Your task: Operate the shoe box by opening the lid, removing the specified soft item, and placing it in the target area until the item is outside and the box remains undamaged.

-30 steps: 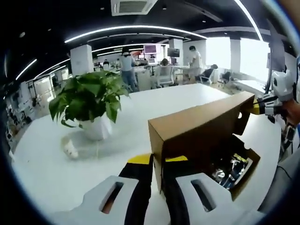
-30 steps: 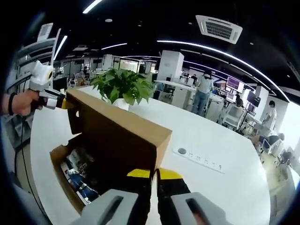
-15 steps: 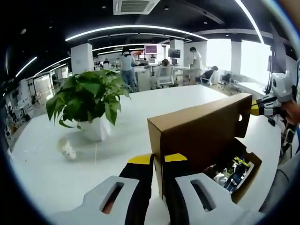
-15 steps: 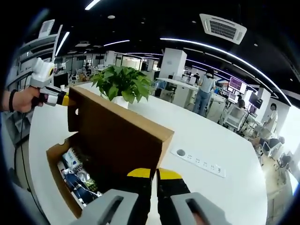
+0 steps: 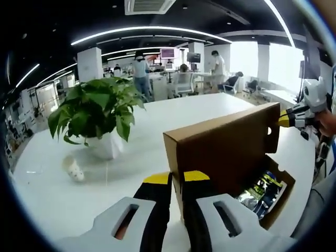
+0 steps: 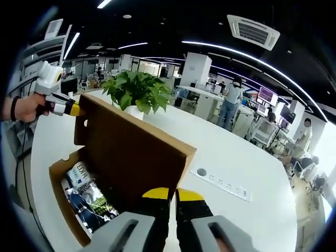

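Two handheld grippers raise the lid (image 5: 223, 149) of a cardboard shoe box (image 6: 63, 199) on a white desk (image 5: 58, 199) in an open-plan office. The left gripper (image 5: 177, 179) is clenched on one end of the lid's edge and the right gripper (image 6: 174, 194) on the other — a hold at both ends that looks meant to swing the flap up evenly, without twisting the cardboard or tearing its hinge. Each pair of yellow-tipped jaws pinches the lid where it rises in front of its own camera; each gripper also appears at the far end of the lid in the other's view.

The lid stands nearly upright, and below it the box is open. The soft item (image 6: 86, 197) — a crinkled, printed packet, details hard to read — lies inside the box, below and to one side of both pairs of jaws, untouched. A potted plant (image 5: 97, 118) stands on the desk behind the box.
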Motion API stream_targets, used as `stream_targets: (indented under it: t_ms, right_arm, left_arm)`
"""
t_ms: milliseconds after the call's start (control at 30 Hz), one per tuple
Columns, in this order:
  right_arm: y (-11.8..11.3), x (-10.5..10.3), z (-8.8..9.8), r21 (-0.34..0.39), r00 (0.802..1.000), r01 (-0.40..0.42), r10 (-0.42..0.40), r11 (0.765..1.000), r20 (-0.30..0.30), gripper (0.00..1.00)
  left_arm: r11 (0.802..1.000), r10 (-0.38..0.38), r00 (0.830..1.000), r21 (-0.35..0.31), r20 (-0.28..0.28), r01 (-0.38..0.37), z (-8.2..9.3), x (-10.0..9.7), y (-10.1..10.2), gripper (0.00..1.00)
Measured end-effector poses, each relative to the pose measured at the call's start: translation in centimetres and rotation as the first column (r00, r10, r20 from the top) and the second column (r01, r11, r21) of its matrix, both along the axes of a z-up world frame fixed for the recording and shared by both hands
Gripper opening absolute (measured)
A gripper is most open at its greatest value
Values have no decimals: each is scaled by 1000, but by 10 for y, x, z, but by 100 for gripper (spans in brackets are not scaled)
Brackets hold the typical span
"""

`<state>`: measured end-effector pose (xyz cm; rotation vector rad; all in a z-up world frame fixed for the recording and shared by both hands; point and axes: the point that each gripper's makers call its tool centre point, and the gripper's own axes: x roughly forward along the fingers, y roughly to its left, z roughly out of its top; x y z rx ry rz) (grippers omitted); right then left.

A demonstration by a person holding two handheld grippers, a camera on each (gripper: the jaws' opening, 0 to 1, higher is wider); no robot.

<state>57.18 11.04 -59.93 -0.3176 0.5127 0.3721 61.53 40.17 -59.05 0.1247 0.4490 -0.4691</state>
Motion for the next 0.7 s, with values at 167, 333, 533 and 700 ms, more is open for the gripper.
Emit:
stream_targets:
  t_ms: [167,333,533,700]
  right_arm:
    - [0,3,-1,-6,1000,1,-1,1000,-7,0]
    - [-1,6,-2,-7,1000,0,0,1000,-11,0]
    - [-2,13,-4,-13,1000,4,-5,1000,-23,0]
    - [-4,20,-6,-8,999,16,-16,1000,-34,0]
  left_arm:
    - [1000,3,1000,-2,-8,-3,-1,3,-1,6]
    - [1000,-2,1000,-3,-14,2,-3,7,-1,5]
    - [1000,1,1000,4,-25,-1,-5,13,-2,5]
    - [1000,0,999,20,-34,0,-7,16,-3,5]
